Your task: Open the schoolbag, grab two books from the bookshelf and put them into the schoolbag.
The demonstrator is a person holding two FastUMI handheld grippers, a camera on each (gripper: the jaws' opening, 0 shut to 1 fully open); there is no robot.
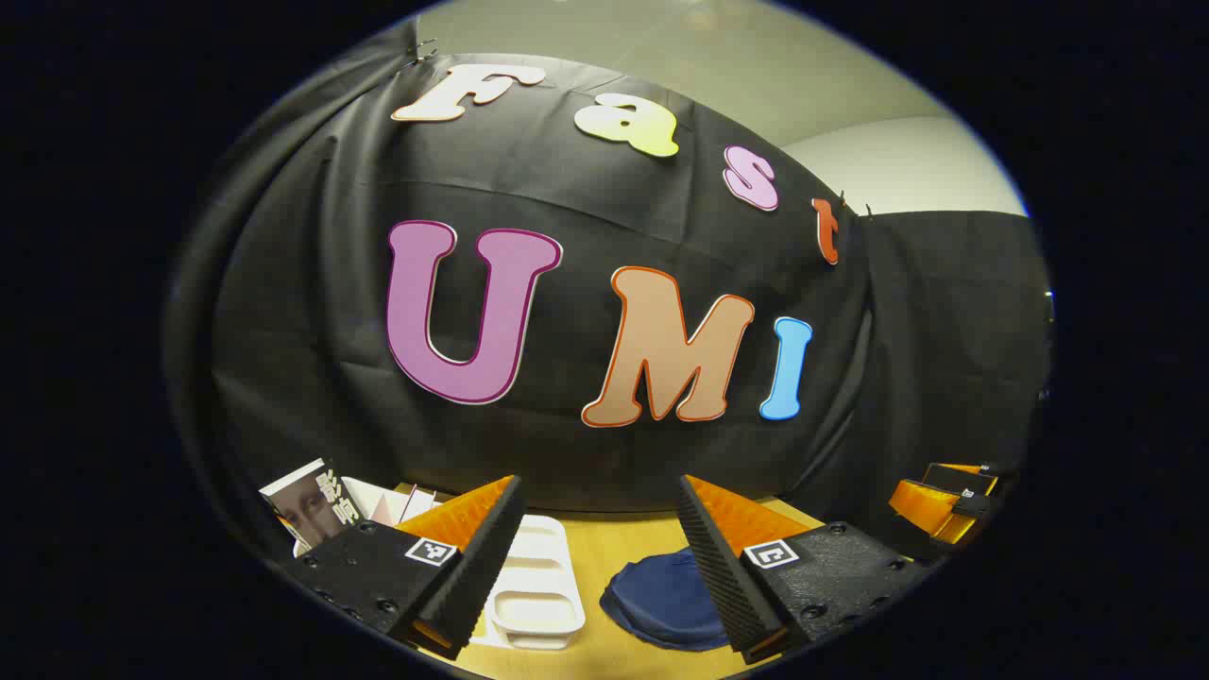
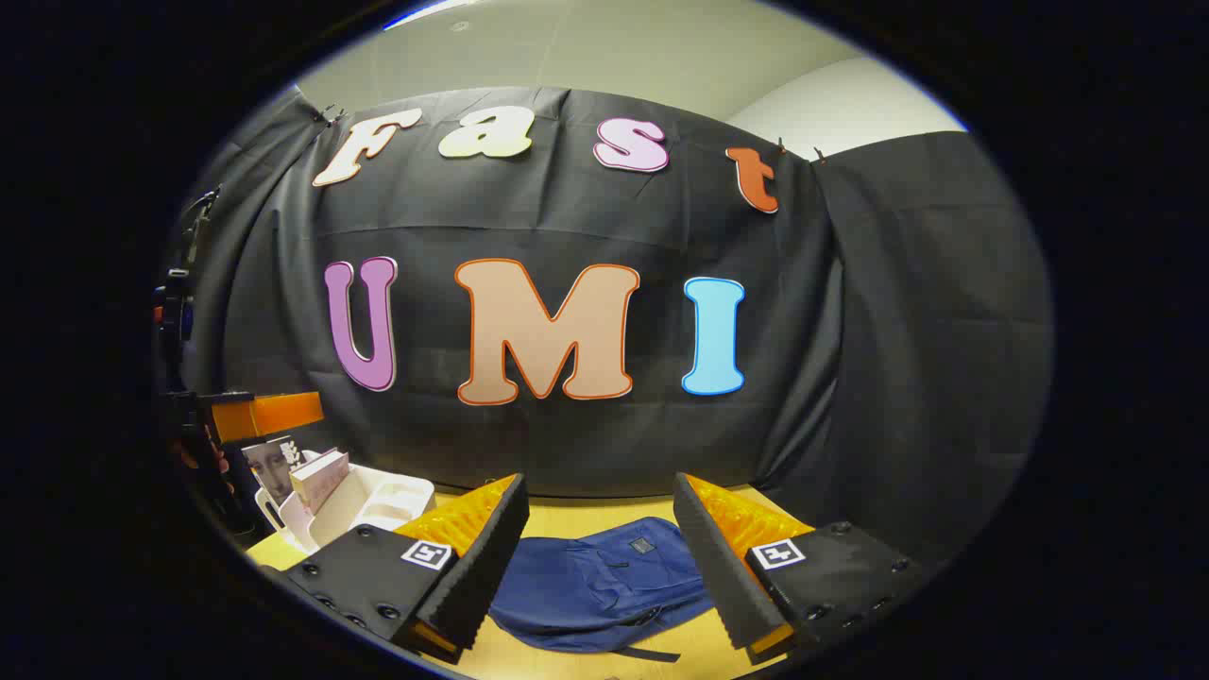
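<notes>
Right gripper view shows the schoolbag (image 2: 604, 590) lying flat and zipped on the tabletop (image 2: 586, 515), the books (image 2: 300, 477) standing in the white bookshelf (image 2: 378, 501) beside it. Both the right claw (image 2: 597, 557) and the left claw (image 1: 597, 557) hover above the schoolbag released and empty, so opening appears not yet begun; the next move likely calls for lowering to the schoolbag's zipper.

In the right gripper view, the schoolbag (image 2: 600, 590) is laid on the surface (image 2: 586, 515) at 6 o'clock; the bookshelf (image 2: 364, 505), with books (image 2: 319, 477) stood in it, is placed at 8 o'clock.

The schoolbag (image 1: 666, 600) is partly hidden behind a finger; the books (image 2: 297, 477) are too small to count.
</notes>
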